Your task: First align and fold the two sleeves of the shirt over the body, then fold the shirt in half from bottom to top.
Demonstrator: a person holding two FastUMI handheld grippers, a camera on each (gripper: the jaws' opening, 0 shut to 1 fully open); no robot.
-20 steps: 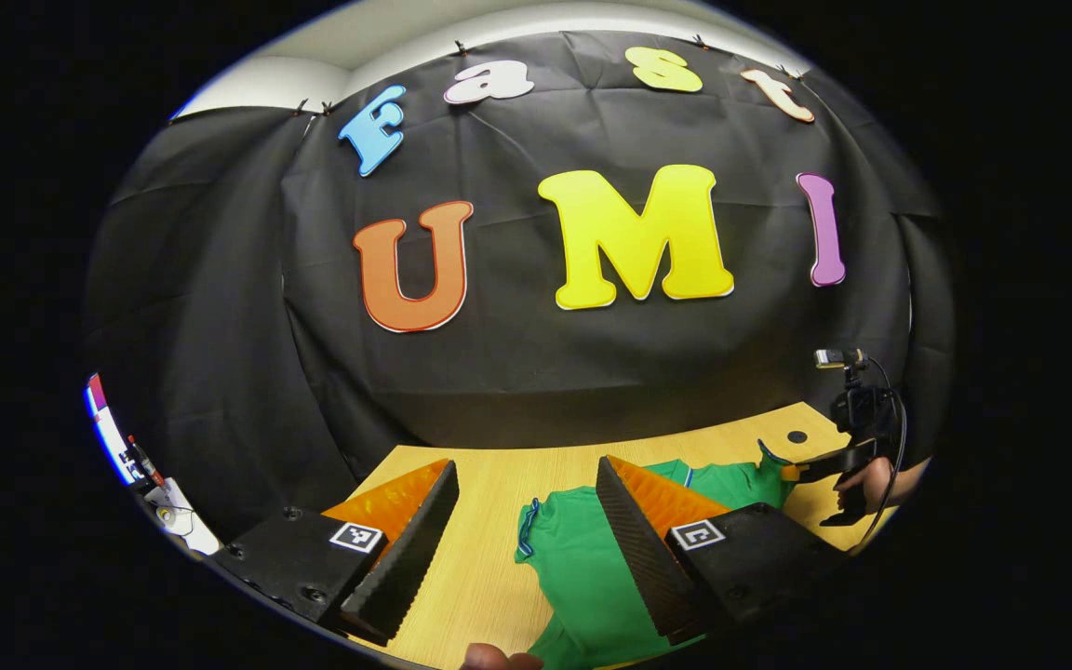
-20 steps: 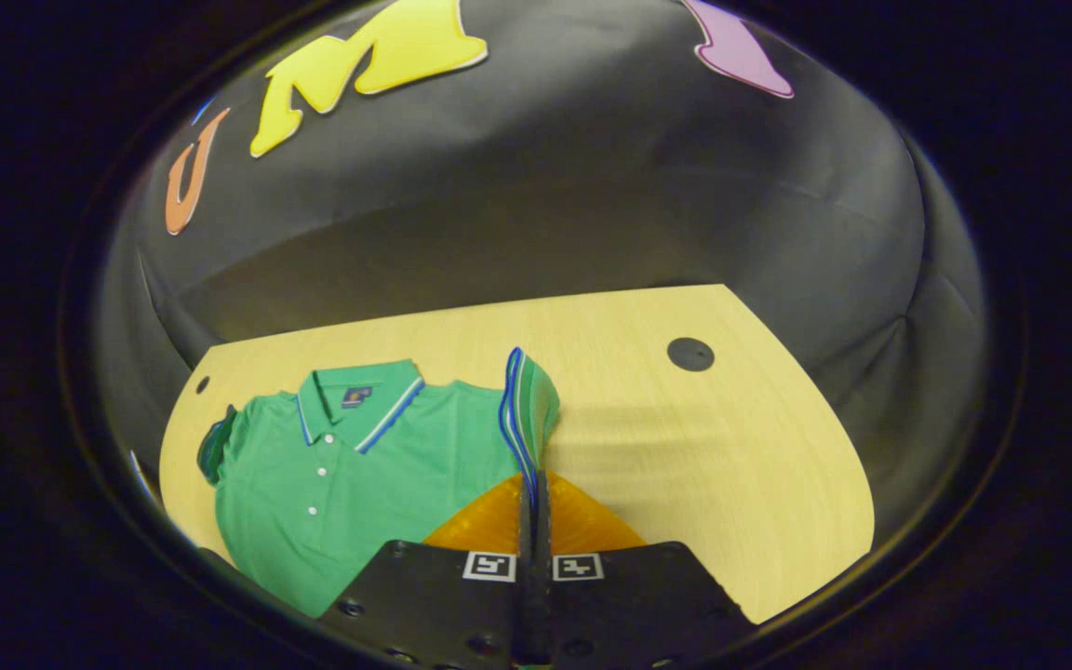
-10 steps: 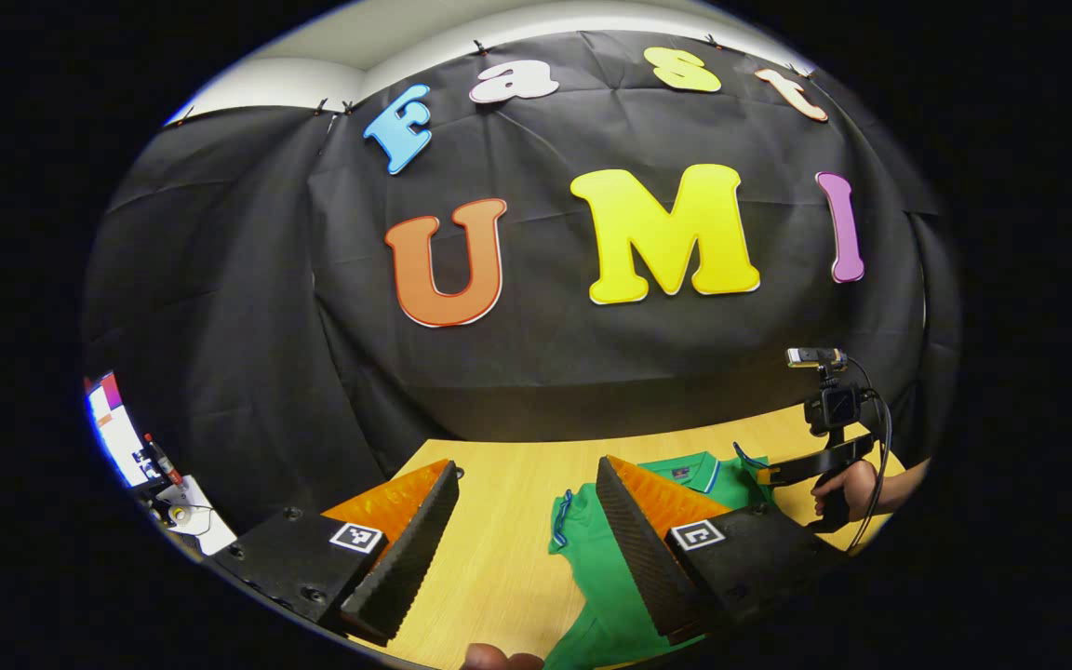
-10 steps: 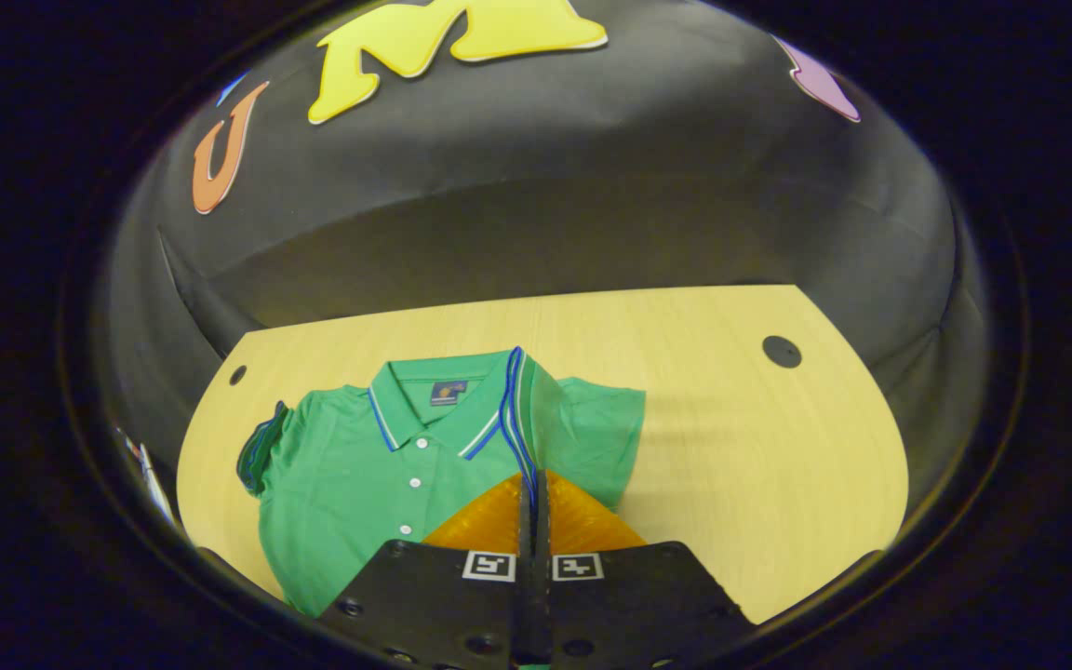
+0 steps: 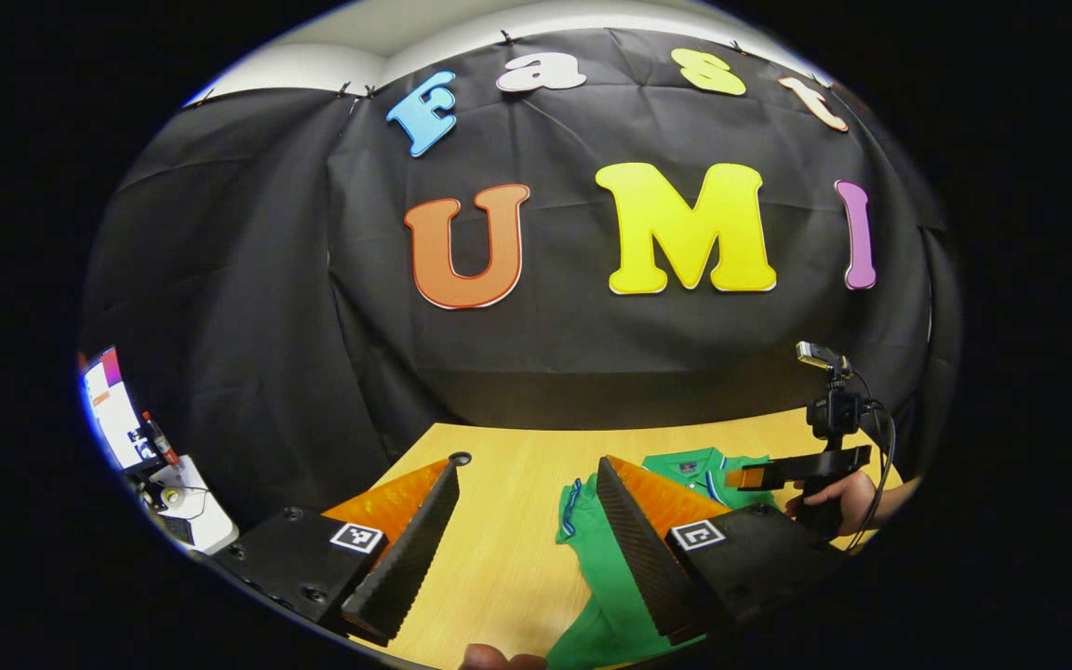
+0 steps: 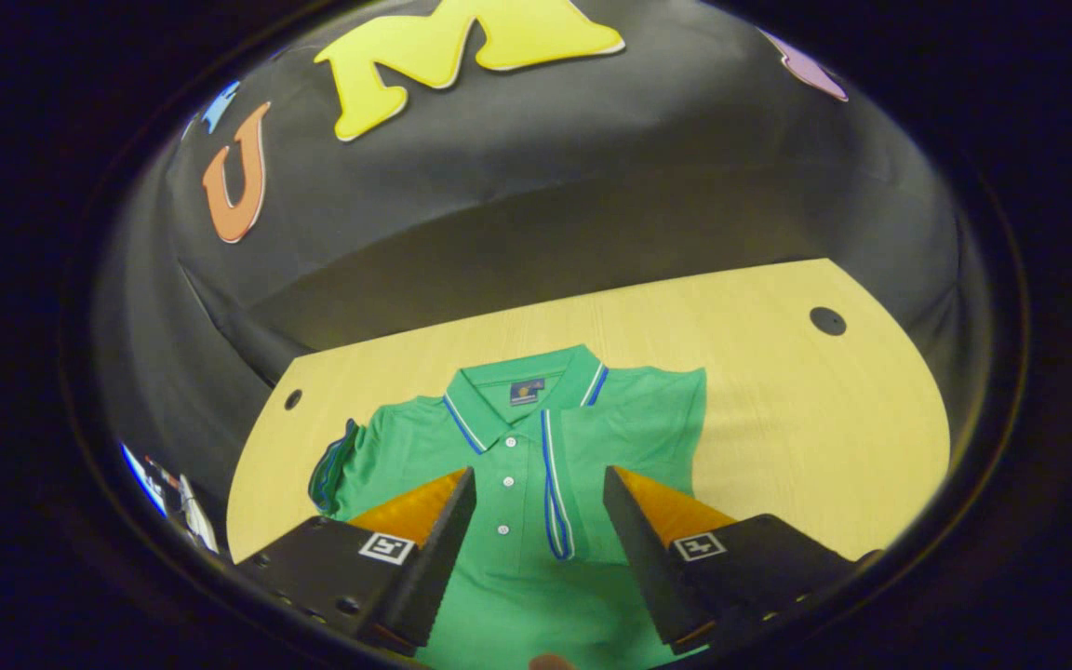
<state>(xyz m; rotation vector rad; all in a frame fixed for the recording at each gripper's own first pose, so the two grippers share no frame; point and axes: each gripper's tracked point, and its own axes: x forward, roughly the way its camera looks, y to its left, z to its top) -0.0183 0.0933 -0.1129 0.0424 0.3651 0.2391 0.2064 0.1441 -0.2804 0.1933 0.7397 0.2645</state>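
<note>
While folded, sleeve (image 6: 624, 437) over shirt (image 6: 517, 521)

A green short-sleeved polo shirt (image 6: 536, 465) with blue-and-white striped trim lies face up on the pale wooden table, its collar (image 6: 522, 395) toward the far edge and its white-buttoned placket running down the middle. One sleeve (image 6: 629, 437) is folded over the chest, its striped cuff (image 6: 553, 493) lying just beside the buttons. The other sleeve (image 6: 336, 461) is unfolded, sticking out to the side with its cuff bunched at the edge. The hem is out of sight.
</note>
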